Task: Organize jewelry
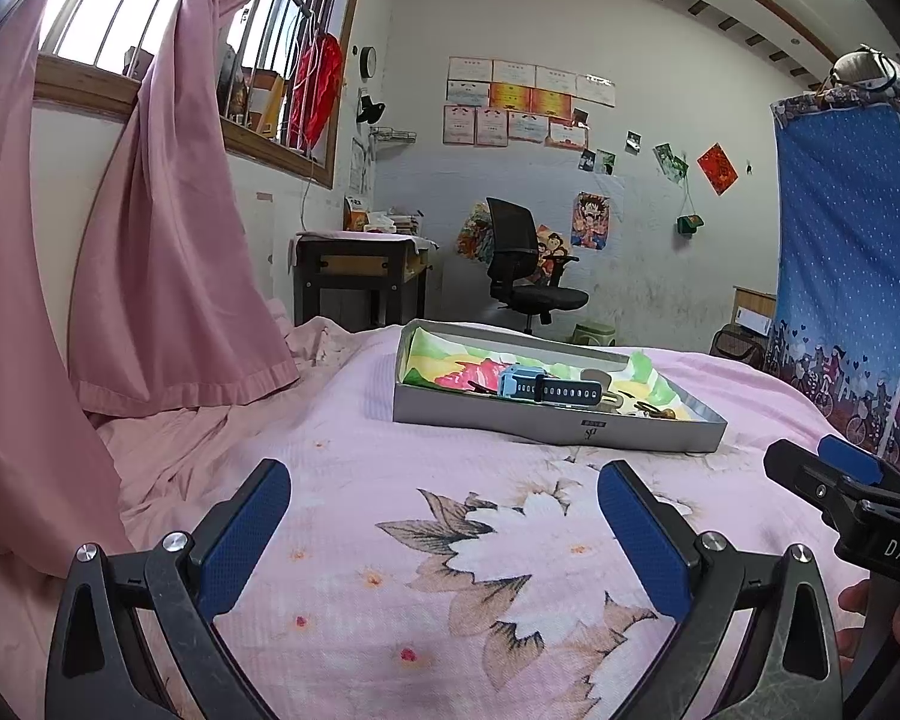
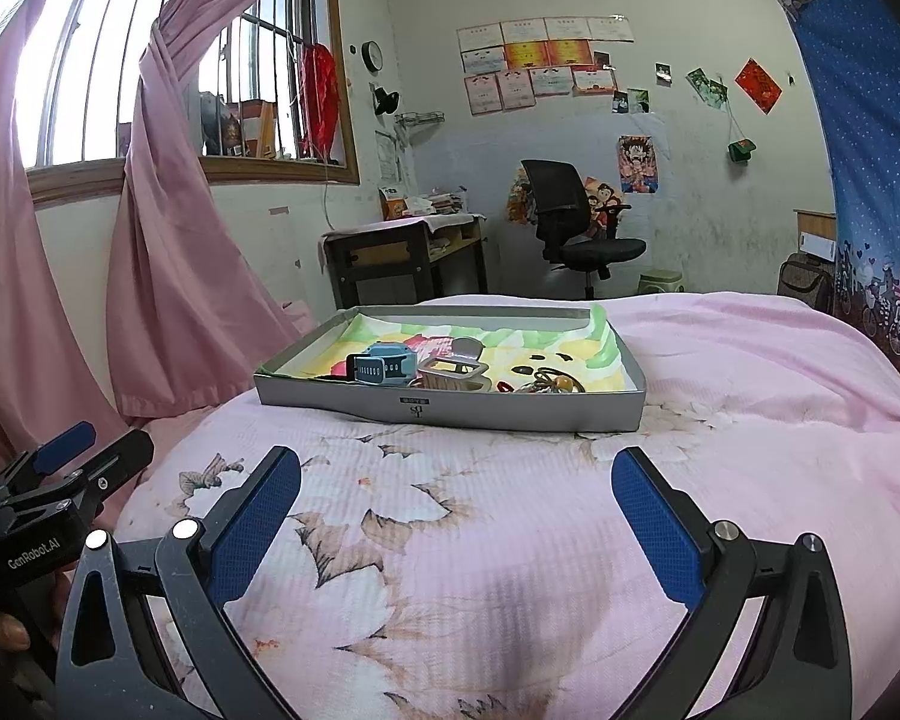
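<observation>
A shallow grey rectangular cardboard tray [image 2: 450,408] lined with a colourful painted paper sits on a pink floral bedspread [image 2: 450,540], ahead of both grippers. Inside the tray lies a light blue watch with a dark blue strap [image 2: 384,367], toward the tray's left side. Just right of it in the right wrist view stands a small beige rectangular buckle-like piece [image 2: 453,373], with a rounded grey piece [image 2: 467,349] behind it. Further right lies a tangle of small dark and amber jewellery [image 2: 546,383]; its single pieces are too small to tell apart.

The left gripper [image 1: 444,540] hovers low over the bedspread, near the tray, its blue-padded jaws spread wide with nothing between them. The right gripper [image 2: 456,531] hangs likewise over the bedspread in front of the tray, its jaws also wide apart and empty. Each gripper shows at the edge of the other's view, side by side.

Beyond the bed stand a black mesh office chair [image 2: 570,216] and a dark wooden desk [image 2: 402,252] below a barred window with pink curtains [image 2: 168,210].
</observation>
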Action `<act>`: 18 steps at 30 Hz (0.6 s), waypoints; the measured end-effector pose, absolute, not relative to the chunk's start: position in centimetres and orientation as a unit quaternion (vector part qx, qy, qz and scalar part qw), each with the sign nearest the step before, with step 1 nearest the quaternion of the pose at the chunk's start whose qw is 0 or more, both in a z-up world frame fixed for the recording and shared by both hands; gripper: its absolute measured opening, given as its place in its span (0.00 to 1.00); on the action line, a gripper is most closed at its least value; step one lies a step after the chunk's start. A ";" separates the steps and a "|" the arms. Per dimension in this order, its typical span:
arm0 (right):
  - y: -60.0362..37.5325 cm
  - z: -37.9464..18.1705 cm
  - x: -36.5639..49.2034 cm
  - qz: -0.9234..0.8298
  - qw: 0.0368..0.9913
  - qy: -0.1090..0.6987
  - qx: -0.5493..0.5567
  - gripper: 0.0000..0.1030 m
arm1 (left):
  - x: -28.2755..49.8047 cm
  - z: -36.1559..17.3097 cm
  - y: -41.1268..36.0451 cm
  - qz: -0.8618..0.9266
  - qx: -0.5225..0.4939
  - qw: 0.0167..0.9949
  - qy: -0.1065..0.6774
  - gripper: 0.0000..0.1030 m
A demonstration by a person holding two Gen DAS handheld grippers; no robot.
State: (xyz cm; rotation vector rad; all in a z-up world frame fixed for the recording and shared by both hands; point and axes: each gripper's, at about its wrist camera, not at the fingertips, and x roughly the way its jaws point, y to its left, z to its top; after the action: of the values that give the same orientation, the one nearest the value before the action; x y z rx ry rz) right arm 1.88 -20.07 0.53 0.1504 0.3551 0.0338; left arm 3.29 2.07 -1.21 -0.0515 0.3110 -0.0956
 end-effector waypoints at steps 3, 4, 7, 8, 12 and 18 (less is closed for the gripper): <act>-20.1 0.5 1.9 0.017 0.981 0.177 0.075 0.99 | 3.3 -1.2 2.0 -0.047 -0.026 0.986 0.155 1.00; -20.1 0.5 1.9 0.017 0.981 0.177 0.075 0.99 | 3.3 -1.2 2.0 -0.047 -0.026 0.986 0.155 1.00; -20.1 0.5 1.9 0.017 0.981 0.177 0.075 0.99 | 3.3 -1.2 2.0 -0.047 -0.026 0.986 0.155 1.00; -20.1 0.5 1.9 0.017 0.981 0.177 0.075 0.99 | 3.3 -1.3 2.1 -0.048 -0.026 0.986 0.155 1.00; -20.1 0.5 1.9 0.017 0.981 0.177 0.076 0.99 | 3.3 -1.3 2.1 -0.047 -0.025 0.987 0.154 1.00; -20.1 0.5 1.9 0.017 0.981 0.177 0.076 0.99 | 3.3 -1.2 2.0 -0.047 -0.026 0.987 0.155 1.00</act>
State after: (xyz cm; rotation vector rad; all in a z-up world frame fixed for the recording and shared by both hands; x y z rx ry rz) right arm 1.89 -20.05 0.53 0.1522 0.3555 0.0345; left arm 3.26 2.00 -1.23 -0.0513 0.3104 -0.0950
